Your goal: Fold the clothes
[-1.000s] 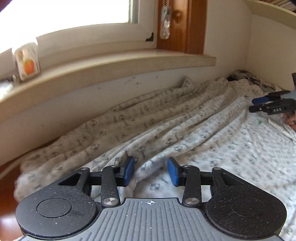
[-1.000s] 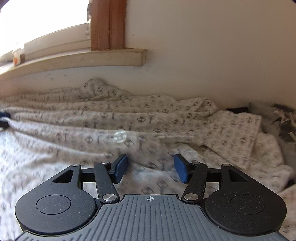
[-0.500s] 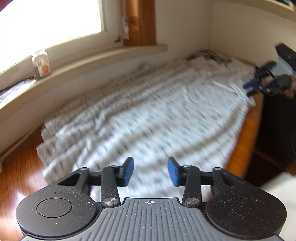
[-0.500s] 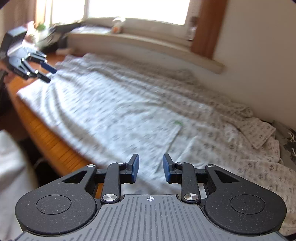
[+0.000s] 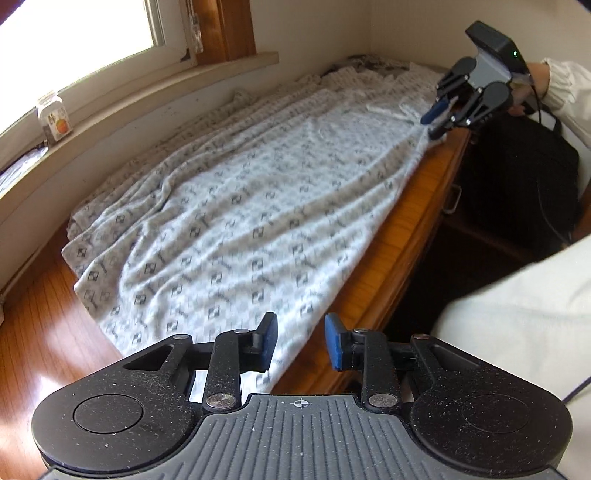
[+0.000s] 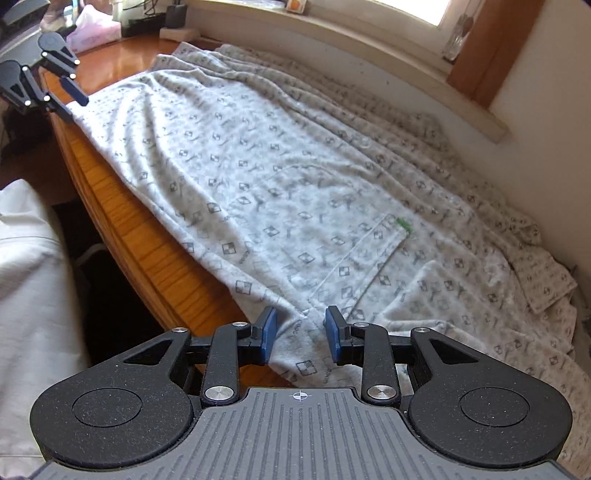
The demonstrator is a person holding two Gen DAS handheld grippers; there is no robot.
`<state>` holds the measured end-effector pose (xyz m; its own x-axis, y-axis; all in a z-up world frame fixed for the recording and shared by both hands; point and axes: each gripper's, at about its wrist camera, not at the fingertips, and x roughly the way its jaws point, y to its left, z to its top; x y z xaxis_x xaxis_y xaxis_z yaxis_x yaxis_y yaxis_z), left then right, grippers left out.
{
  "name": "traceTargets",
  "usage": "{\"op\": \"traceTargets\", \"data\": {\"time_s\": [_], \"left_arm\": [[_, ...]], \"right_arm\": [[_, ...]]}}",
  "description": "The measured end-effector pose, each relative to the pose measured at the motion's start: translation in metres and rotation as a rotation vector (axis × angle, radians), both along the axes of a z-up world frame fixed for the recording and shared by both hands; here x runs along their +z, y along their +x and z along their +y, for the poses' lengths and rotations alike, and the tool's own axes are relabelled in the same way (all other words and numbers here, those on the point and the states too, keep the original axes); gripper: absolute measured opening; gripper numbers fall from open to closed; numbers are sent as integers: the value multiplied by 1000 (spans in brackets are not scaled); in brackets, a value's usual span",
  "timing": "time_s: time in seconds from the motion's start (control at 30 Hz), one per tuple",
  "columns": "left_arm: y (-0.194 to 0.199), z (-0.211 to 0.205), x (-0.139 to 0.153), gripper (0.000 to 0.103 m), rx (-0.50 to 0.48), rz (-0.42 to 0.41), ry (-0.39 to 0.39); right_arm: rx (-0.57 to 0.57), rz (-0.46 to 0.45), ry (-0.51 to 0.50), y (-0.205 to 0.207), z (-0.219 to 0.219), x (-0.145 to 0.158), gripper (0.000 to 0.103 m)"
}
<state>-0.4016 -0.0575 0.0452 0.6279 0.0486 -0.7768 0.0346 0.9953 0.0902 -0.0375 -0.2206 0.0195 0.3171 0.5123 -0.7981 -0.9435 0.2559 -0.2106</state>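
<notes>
A pale grey garment (image 5: 240, 206) printed with small dark squares lies spread over the wooden table (image 5: 406, 229), its far side bunched against the wall. My left gripper (image 5: 301, 343) hovers at the garment's near corner. Its jaws are closing with a clear gap; the hem lies below them, unpressed. My right gripper (image 6: 300, 341) stands over the other near corner, below the patch pocket (image 6: 362, 258). Its pads are apart, with cloth under the gap. Each gripper shows in the other's view: the right gripper (image 5: 431, 126) and the left gripper (image 6: 75, 109), both at the garment's (image 6: 295, 192) edge.
The table's front edge (image 6: 122, 206) runs just beside the hem, with a dark drop beyond it. A person's white clothing (image 5: 517, 314) is close by it. A window sill (image 5: 147, 99) with a small jar (image 5: 53, 120) runs along the wall. A pink bag (image 6: 94, 31) sits at the far end.
Both grippers drew back from the wall side to the table's near edge and rolled. Their jaws narrowed. Each now sees the other across the garment.
</notes>
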Motion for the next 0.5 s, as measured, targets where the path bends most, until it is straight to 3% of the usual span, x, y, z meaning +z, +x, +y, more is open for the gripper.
{"op": "traceTargets", "data": {"time_s": [0.07, 0.13, 0.3, 0.4, 0.47, 0.5], "left_arm": [[0, 4, -3, 33, 1, 28, 21], [-1, 6, -6, 41, -3, 52, 38], [-8, 12, -7, 41, -6, 85, 58], [-11, 15, -7, 40, -7, 95, 62], [-13, 18, -7, 33, -9, 101, 57], [-13, 20, -7, 11, -11, 104, 48]], "right_arm": [[7, -5, -9, -1, 0, -2, 30], [15, -9, -19, -3, 0, -5, 28], [33, -42, -26, -7, -1, -5, 8], [38, -56, -5, -10, -5, 0, 6], [42, -63, 15, -12, -8, 8, 6], [44, -69, 26, -13, -10, 12, 6]]}}
